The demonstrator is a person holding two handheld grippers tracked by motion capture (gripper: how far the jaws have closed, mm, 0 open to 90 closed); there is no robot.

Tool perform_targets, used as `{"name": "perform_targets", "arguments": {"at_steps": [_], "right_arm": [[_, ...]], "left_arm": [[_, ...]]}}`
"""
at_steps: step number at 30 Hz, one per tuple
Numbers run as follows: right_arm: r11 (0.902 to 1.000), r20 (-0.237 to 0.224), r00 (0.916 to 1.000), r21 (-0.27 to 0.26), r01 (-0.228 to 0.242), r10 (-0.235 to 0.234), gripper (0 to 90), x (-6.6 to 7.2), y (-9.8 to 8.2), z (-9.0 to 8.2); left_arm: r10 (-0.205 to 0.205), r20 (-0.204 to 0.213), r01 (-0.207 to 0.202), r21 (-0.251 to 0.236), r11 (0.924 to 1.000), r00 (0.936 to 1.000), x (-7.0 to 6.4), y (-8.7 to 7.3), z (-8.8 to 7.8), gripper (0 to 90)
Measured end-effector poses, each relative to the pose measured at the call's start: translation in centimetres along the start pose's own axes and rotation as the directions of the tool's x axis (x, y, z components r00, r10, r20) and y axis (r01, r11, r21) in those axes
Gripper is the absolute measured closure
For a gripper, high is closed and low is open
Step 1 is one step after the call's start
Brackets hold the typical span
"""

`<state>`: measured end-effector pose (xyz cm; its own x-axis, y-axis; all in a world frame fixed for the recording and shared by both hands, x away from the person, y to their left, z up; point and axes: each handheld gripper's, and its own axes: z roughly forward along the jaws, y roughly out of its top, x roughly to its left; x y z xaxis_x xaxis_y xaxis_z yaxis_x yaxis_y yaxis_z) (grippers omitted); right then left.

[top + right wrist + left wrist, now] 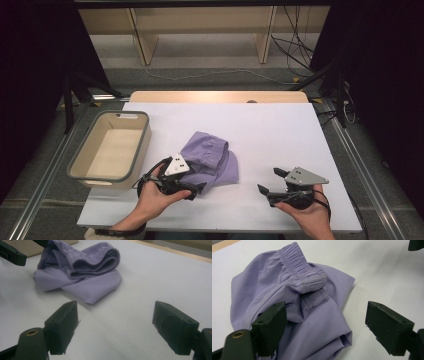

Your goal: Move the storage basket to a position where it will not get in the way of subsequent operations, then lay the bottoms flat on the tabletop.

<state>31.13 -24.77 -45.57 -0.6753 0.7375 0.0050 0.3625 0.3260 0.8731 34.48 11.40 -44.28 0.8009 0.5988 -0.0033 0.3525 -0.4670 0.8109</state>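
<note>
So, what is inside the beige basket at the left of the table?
The beige basket holds nothing that can be seen: its pale bottom lies bare. The near wall hides a thin strip of the bottom just behind it. The purple garment lies outside, on the white table.

Your crumpled lilac fabric garment with an elastic waistband (211, 159) lies on the white tabletop (270, 125), near its middle. Left of it, at the table's left edge, sits the beige rectangular plastic bin with a grey rim (111, 148). Your left gripper (192, 190) rests at the garment's near edge; your right gripper (272, 182) sits well apart to its right, on bare tabletop.
</note>
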Motion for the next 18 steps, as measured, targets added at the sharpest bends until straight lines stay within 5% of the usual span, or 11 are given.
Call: {"name": "perform_targets", "arguments": {"at_steps": [11, 18], "right_arm": [[1.0000, -0.006, 0.9999, 0.001, -0.009, 0.009, 21.7, 0.1, 0.2, 0.1], [0.9993, -0.024, 0.9997, 0.036, 0.008, -0.007, 23.1, 0.3, 1.3, 2.6]], "left_arm": [[0.009, 0.002, -0.009, 0.000, 1.0000, 1.0000, -0.3, 0.0, 0.1, 21.7], [0.057, 0.047, -0.058, 0.024, 0.9980, 0.9973, -1.5, -0.1, 0.4, 34.8]]}}
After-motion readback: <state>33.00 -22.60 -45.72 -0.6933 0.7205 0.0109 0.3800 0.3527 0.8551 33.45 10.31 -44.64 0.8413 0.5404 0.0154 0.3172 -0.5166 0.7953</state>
